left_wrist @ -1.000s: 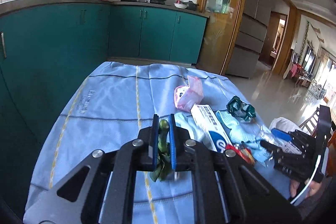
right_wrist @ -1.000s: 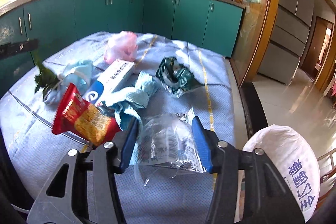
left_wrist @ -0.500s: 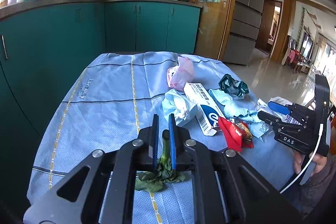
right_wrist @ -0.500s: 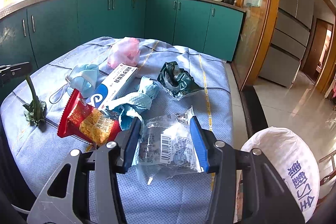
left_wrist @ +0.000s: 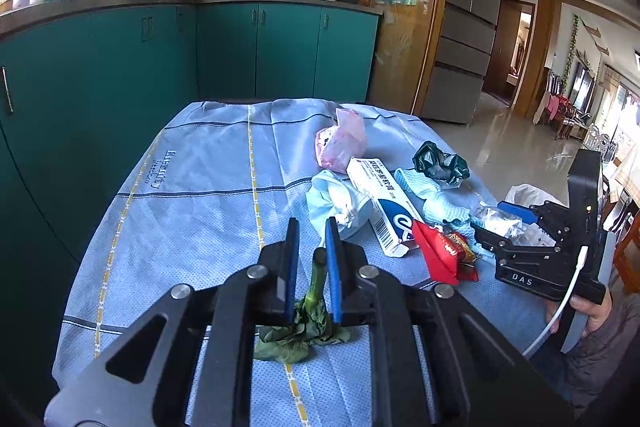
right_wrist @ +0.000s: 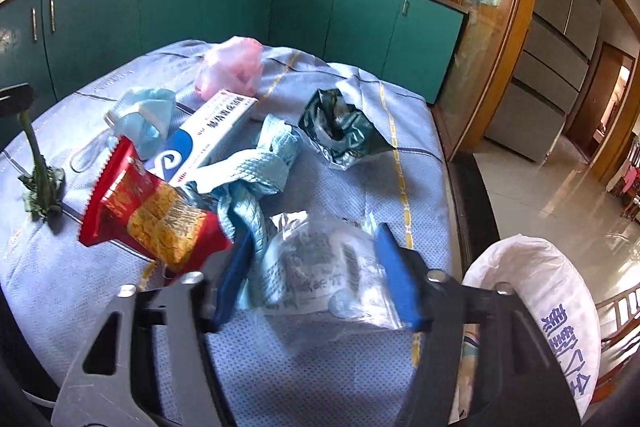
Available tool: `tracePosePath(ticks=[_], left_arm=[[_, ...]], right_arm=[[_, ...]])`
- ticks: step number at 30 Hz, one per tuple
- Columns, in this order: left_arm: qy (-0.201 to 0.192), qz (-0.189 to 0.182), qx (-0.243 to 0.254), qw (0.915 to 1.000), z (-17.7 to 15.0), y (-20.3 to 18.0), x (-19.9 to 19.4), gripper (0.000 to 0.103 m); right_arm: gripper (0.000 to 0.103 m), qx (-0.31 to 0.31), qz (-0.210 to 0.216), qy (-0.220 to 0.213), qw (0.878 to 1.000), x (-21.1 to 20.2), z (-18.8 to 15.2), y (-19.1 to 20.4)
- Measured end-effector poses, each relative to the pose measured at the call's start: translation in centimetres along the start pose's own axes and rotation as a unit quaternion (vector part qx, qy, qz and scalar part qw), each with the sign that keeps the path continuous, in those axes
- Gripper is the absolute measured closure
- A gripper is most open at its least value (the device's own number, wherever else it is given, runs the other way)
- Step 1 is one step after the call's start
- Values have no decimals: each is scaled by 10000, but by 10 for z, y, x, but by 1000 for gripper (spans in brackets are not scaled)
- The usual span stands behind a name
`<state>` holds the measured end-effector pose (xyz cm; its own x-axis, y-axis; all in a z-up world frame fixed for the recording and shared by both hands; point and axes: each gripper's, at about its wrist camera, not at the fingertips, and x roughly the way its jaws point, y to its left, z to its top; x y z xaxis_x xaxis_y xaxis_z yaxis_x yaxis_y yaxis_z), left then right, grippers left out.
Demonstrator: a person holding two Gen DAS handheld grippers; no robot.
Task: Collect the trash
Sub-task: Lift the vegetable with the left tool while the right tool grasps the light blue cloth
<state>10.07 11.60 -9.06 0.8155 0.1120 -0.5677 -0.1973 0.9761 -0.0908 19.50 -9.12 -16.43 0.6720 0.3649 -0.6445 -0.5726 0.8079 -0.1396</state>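
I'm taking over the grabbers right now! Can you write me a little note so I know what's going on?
Left gripper: shut on the wilted vegetable stalk, whose leaves rest on the tablecloth.
Right gripper: jaws have just been opening; the clear plastic packet lies loose between them.
Lying on the cloth: red snack bag, toothpaste box, face mask, blue rag, green wrapper, pink bag.
White trash bag: beside the table, right side.
Done: nothing visibly binned.
Left: bag every piece.
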Motion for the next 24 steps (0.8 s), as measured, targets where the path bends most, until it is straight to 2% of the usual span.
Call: tracePosePath(ticks=[4,15,17,24], left_arm=[[-81,10,8,10000,1,-1,-6,89],[-288,1,75,9996,8,-9,-23,89],[-290,-10,80,9995,8,-10,-24,89],[-143,-78,89,9998,5,-12,-15,89]], right_arm=[[52,30,68,-156,9998,-9,0,-3],[60,233,104,-539,9982,-34,-4,-18],[79,243,189,-589,9978,-37,-4,-19],[79,100,249,-445,9986,-31,-5,-13]])
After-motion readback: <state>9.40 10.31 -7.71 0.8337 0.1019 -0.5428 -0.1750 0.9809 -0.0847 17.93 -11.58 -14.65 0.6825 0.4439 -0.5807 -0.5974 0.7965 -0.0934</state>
